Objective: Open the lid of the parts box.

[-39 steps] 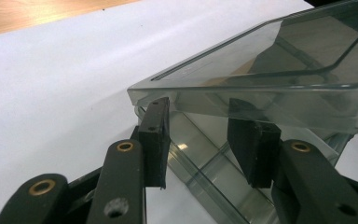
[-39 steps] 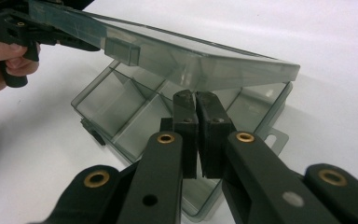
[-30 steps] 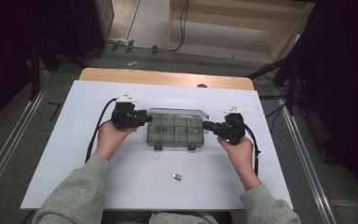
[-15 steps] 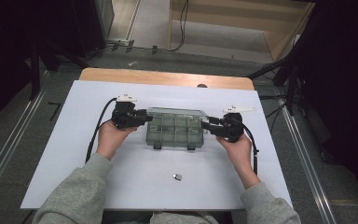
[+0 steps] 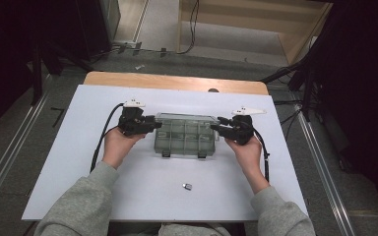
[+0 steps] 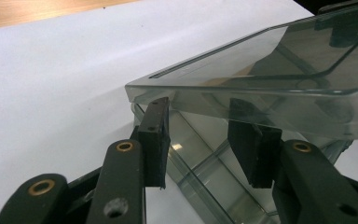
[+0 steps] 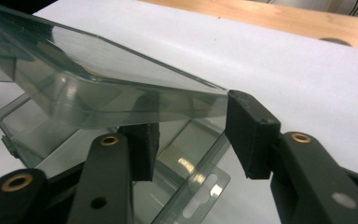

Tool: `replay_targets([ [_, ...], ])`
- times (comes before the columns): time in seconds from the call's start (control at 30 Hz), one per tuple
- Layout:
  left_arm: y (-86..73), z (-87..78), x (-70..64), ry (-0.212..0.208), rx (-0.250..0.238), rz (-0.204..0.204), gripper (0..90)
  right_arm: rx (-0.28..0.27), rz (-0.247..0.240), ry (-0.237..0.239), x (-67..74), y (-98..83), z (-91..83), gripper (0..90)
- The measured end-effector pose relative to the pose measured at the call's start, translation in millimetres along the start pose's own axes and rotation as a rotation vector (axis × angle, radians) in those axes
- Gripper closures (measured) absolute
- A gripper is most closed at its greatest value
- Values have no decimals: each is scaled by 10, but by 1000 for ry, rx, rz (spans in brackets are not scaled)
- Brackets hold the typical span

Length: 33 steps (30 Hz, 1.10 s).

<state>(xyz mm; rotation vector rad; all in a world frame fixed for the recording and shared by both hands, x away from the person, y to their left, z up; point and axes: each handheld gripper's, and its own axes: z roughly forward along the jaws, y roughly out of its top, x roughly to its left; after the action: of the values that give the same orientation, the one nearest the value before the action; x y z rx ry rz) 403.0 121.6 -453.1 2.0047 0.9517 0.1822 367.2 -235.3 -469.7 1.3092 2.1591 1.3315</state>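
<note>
Tongs (image 5: 153, 124) (image 5: 217, 125) at box (image 5: 184, 140) ends, lid ajar

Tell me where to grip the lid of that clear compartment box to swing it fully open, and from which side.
Take the lid by its thin end edges, coming in level from the box's two short ends. It stands tilted above the compartment box, hinged along the far long side, so its ends overhang. The left gripper and right gripper already sit there.
</note>
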Motion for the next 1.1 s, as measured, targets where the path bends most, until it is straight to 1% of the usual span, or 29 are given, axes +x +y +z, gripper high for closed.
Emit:
replay_targets([
  [0.13, 5, -10, 0, -3, -18, -6, 581, -13, -8, -3, 13, 39, 10, 552],
  [0.27, 14, -10, -20, 13, -36, -3, 576, -20, -10, -17, 14, 76, 22, 560],
  [0.37, 16, -8, -22, 18, -42, -8, 576, -26, -9, -17, 0, 95, 28, 565],
  [0.47, 19, -4, -22, 19, -51, -14, 576, -26, 7, -13, -11, 111, 36, 565],
  [0.5, 20, -2, -20, 19, -54, -15, 576, -27, 5, -13, -18, 117, 38, 565],
  [0.63, 17, 16, 5, 4, -60, -38, 564, -29, 15, -14, -33, 139, 51, 565],
  [0.8, 43, 46, 0, 37, -80, -26, 566, -36, 21, -20, -43, 160, 72, 569],
  [0.93, 64, 66, -4, 54, -107, -22, 568, -43, 28, -28, -49, 171, 87, 570],
  [1.03, 72, 85, -10, 72, -119, -6, 568, -51, 26, -35, -51, 176, 102, 570],
  [1.1, 76, 100, -9, 80, -125, -8, 568, -55, 25, -41, -50, 177, 110, 570],
])
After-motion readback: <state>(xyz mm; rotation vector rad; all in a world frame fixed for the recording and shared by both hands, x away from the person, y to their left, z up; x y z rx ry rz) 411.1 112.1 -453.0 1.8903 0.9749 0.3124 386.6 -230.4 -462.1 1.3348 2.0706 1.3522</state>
